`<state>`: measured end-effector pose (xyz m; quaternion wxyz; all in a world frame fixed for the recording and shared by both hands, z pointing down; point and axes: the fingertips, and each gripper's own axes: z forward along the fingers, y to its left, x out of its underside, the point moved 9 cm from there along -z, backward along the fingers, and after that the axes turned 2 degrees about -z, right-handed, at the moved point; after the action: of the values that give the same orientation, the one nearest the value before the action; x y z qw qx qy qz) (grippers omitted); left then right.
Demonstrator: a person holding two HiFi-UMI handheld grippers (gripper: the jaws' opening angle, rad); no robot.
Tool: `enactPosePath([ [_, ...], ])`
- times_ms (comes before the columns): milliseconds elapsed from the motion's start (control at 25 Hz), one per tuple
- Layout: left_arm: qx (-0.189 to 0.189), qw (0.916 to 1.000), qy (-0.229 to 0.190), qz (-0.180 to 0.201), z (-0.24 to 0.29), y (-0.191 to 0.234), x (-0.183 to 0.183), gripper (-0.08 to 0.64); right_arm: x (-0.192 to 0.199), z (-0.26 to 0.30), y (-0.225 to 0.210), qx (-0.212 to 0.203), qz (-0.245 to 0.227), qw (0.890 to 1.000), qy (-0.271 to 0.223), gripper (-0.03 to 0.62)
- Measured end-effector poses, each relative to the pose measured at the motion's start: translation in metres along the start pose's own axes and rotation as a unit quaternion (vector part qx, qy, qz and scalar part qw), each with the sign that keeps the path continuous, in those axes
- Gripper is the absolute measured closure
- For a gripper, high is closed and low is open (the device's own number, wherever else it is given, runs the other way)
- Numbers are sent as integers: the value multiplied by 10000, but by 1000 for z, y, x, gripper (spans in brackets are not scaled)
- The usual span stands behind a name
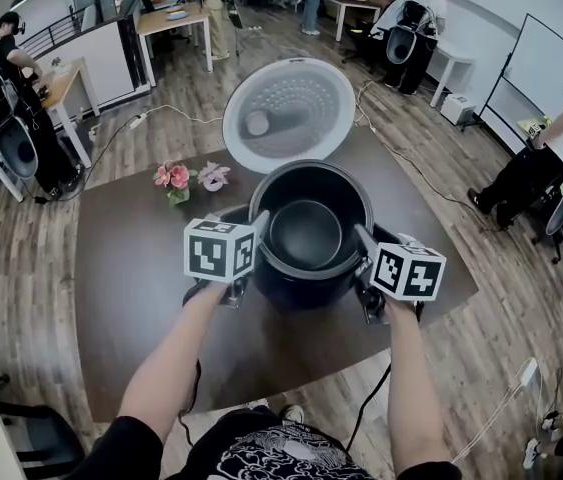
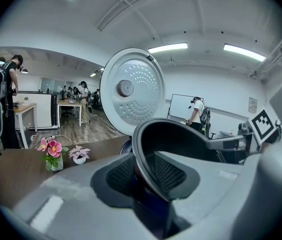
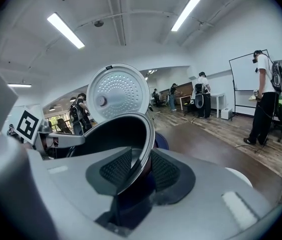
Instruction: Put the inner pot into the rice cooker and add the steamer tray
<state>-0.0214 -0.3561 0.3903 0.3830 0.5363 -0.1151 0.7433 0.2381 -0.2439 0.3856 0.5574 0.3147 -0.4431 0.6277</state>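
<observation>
At the rice cooker's (image 1: 301, 293) mouth, the inner pot (image 1: 306, 233) hangs by its rim, left gripper (image 1: 253, 238) and right gripper (image 1: 366, 248) both clamped on it; uneven lowering could tilt and jam it

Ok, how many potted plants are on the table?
2. Both stand on the table, left of the rice cooker: a pink-flowered plant and a paler plant just right of it. The cooker may hide others behind it.

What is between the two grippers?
The pot. The left gripper and the right gripper each pinch its rim, one on each side. The head view shows this best.
</observation>
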Motion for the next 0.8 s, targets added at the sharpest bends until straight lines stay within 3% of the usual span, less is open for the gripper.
enactPosePath([
  [520, -141, 9993, 79, 340, 9, 5, 10, 420, 6, 9, -3, -32, 72, 9999, -74, 454],
  [720, -68, 9988, -120, 469, 8, -1, 4, 420, 10, 11, -6, 13, 71, 10000, 9, 442],
  [800, -85, 9988, -95, 480, 6, 1, 2, 420, 7, 10, -4, 122, -107, 9999, -24, 439],
])
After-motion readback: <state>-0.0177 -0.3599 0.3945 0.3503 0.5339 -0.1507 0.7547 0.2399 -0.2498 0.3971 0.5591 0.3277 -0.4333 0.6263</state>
